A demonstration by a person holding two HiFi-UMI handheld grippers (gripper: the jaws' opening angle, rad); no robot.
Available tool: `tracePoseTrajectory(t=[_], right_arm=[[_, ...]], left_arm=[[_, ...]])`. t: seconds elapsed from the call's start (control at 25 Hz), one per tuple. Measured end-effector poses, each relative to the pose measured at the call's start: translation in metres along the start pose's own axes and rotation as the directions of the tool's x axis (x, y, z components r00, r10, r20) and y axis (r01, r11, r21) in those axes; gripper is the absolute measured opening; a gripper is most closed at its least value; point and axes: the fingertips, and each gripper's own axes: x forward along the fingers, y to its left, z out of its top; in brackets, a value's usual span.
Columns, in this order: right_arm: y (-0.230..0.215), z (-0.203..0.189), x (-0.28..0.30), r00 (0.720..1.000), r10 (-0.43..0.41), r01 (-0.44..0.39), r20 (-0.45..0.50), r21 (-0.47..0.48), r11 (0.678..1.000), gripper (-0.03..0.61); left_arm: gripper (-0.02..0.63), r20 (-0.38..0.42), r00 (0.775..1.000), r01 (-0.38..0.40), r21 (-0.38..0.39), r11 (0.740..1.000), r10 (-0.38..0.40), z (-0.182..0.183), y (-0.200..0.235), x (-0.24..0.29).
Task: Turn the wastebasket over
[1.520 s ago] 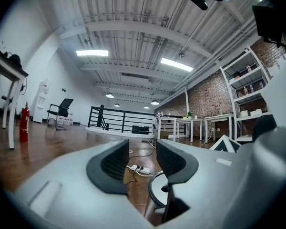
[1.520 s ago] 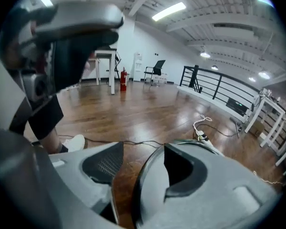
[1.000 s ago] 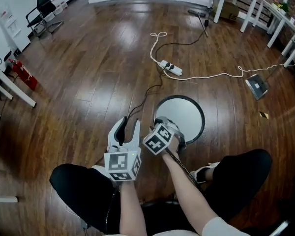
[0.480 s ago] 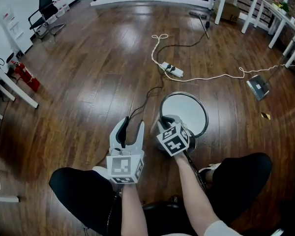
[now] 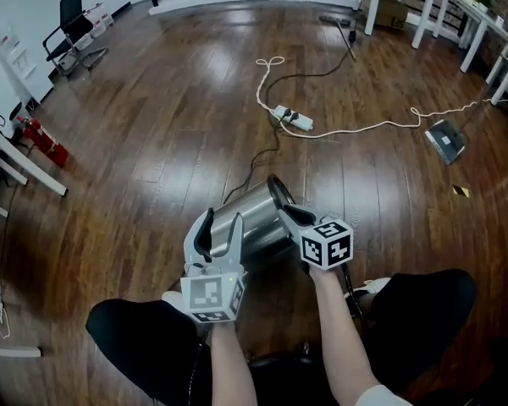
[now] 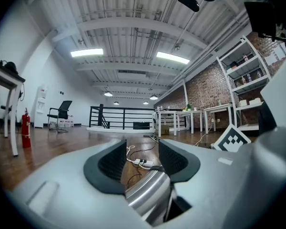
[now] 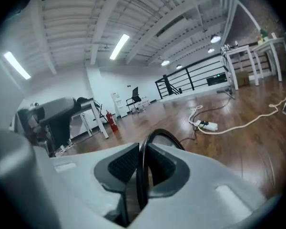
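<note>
The wastebasket (image 5: pixel 256 214) is a shiny steel cylinder with a black rim, tipped on its side and lifted just ahead of my knees, its mouth toward the right. My right gripper (image 5: pixel 289 214) has the black rim (image 7: pixel 157 135) between its closing jaws, and the pads pinch it. My left gripper (image 5: pixel 220 220) sits at the basket's left flank, its jaws opening. In the left gripper view the steel wall (image 6: pixel 148 197) lies low between the left gripper's (image 6: pixel 142 161) pads without being pressed.
A white power strip (image 5: pixel 295 117) and a long white cable (image 5: pixel 381 127) lie on the wooden floor beyond the basket. A dustpan-like thing (image 5: pixel 445 142) is at the right. White tables (image 5: pixel 483 24) stand at the far right; a fire extinguisher (image 5: pixel 41 138) and an office chair (image 5: pixel 74 19) at the left.
The basket stood upright with its round opening facing up; now it lies tipped on its side. My right gripper rose and rolled with the rim. The left jaws have spread wider.
</note>
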Motion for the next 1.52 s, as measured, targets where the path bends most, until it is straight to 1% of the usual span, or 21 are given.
tracePoseTrajectory(t=[0.2, 0.28, 0.32, 0.44, 0.6, 0.64, 0.72, 0.8, 0.92, 0.96, 1.0, 1.08, 1.12, 1.16, 1.2, 1.24, 1.28, 1.32, 1.36, 1.48, 1.52], right_arm=[[-0.042, -0.07, -0.002, 0.993, -0.09, 0.1, -0.078, 0.136, 0.986, 0.048], [-0.053, -0.083, -0.005, 0.994, -0.083, 0.095, -0.066, 0.202, 0.975, 0.048], [-0.054, -0.083, -0.004, 0.995, -0.078, 0.089, -0.058, 0.215, 0.973, 0.048], [-0.052, -0.08, -0.002, 0.992, -0.095, 0.106, -0.079, 0.152, 0.983, 0.052], [-0.052, -0.083, -0.003, 0.99, -0.102, 0.112, -0.092, 0.106, 0.988, 0.057], [-0.052, -0.082, -0.002, 0.99, -0.103, 0.112, -0.097, 0.093, 0.989, 0.057], [-0.052, -0.079, -0.001, 0.988, -0.108, 0.114, -0.113, 0.055, 0.992, 0.057], [-0.053, -0.075, -0.005, 0.985, -0.129, 0.133, -0.113, 0.025, 0.991, 0.058], [-0.059, -0.062, -0.016, 0.983, -0.166, 0.167, -0.074, 0.011, 0.986, 0.066], [-0.059, -0.058, -0.018, 0.984, -0.165, 0.166, -0.065, 0.01, 0.986, 0.094], [-0.059, -0.054, -0.02, 0.985, -0.16, 0.16, -0.061, 0.009, 0.987, 0.123], [-0.056, -0.05, -0.02, 0.987, -0.149, 0.149, -0.068, 0.004, 0.989, 0.135], [-0.055, -0.051, -0.02, 0.986, -0.146, 0.146, -0.077, -0.003, 0.989, 0.138], [-0.054, -0.054, -0.019, 0.985, -0.145, 0.144, -0.09, -0.013, 0.989, 0.14], [-0.053, -0.058, -0.017, 0.983, -0.147, 0.145, -0.107, -0.023, 0.989, 0.14], [-0.052, -0.064, -0.016, 0.98, -0.15, 0.147, -0.128, -0.035, 0.989, 0.14], [-0.052, -0.071, -0.014, 0.976, -0.154, 0.149, -0.153, -0.047, 0.988, 0.14], [-0.053, -0.077, -0.013, 0.971, -0.159, 0.151, -0.177, -0.058, 0.987, 0.138], [-0.053, -0.083, -0.012, 0.967, -0.161, 0.151, -0.198, -0.064, 0.986, 0.138], [-0.052, -0.091, -0.011, 0.97, -0.126, 0.123, -0.207, -0.029, 0.992, 0.119], [-0.051, -0.091, -0.01, 0.974, -0.113, 0.112, -0.196, -0.015, 0.994, 0.079]], left_arm=[[0.236, -0.052, 0.999, -0.006, -0.003, 1.0, 0.006, -0.021, 0.003, 0.0], [0.239, -0.081, 0.997, -0.015, -0.002, 1.0, 0.015, -0.031, 0.008, 0.0], [0.239, -0.096, 0.995, -0.021, -0.001, 1.0, 0.021, -0.036, 0.011, 0.0], [0.245, -0.143, 0.988, -0.061, -0.006, 0.998, 0.06, -0.049, 0.025, -0.002], [0.261, -0.207, 0.972, -0.126, -0.052, 0.991, 0.113, -0.072, 0.051, -0.009], [0.266, -0.239, 0.962, -0.148, -0.061, 0.987, 0.13, -0.082, 0.058, -0.011], [0.271, -0.328, 0.93, -0.205, -0.082, 0.975, 0.167, -0.104, 0.076, -0.016], [0.301, -0.396, 0.9, -0.247, -0.124, 0.961, 0.181, -0.125, 0.09, -0.023], [0.326, -0.45, 0.877, -0.286, -0.207, 0.936, 0.168, -0.152, 0.101, -0.036], [0.339, -0.469, 0.869, -0.299, -0.242, 0.923, 0.158, -0.161, 0.103, -0.04], [0.361, -0.489, 0.86, -0.316, -0.279, 0.907, 0.149, -0.171, 0.105, -0.045], [0.382, -0.529, 0.836, -0.367, -0.342, 0.865, 0.146, -0.193, 0.108, -0.055], [0.369, -0.551, 0.821, -0.397, -0.36, 0.844, 0.151, -0.203, 0.108, -0.06], [0.338, -0.57, 0.807, -0.424, -0.372, 0.826, 0.157, -0.213, 0.107, -0.063], [0.323, -0.58, 0.799, -0.442, -0.384, 0.81, 0.161, -0.221, 0.105, -0.066], [0.304, -0.575, 0.801, -0.453, -0.406, 0.793, 0.163, -0.226, 0.103, -0.067], [0.295, -0.56, 0.812, -0.459, -0.442, 0.771, 0.162, -0.228, 0.101, -0.067], [0.263, -0.543, 0.825, -0.458, -0.479, 0.749, 0.158, -0.229, 0.1, -0.066], [0.218, -0.529, 0.835, -0.453, -0.502, 0.737, 0.152, -0.229, 0.099, -0.064], [0.211, -0.525, 0.841, -0.431, -0.51, 0.744, 0.127, -0.229, 0.096, -0.062], [0.205, -0.528, 0.84, -0.429, -0.509, 0.747, 0.122, -0.228, 0.096, -0.062]])
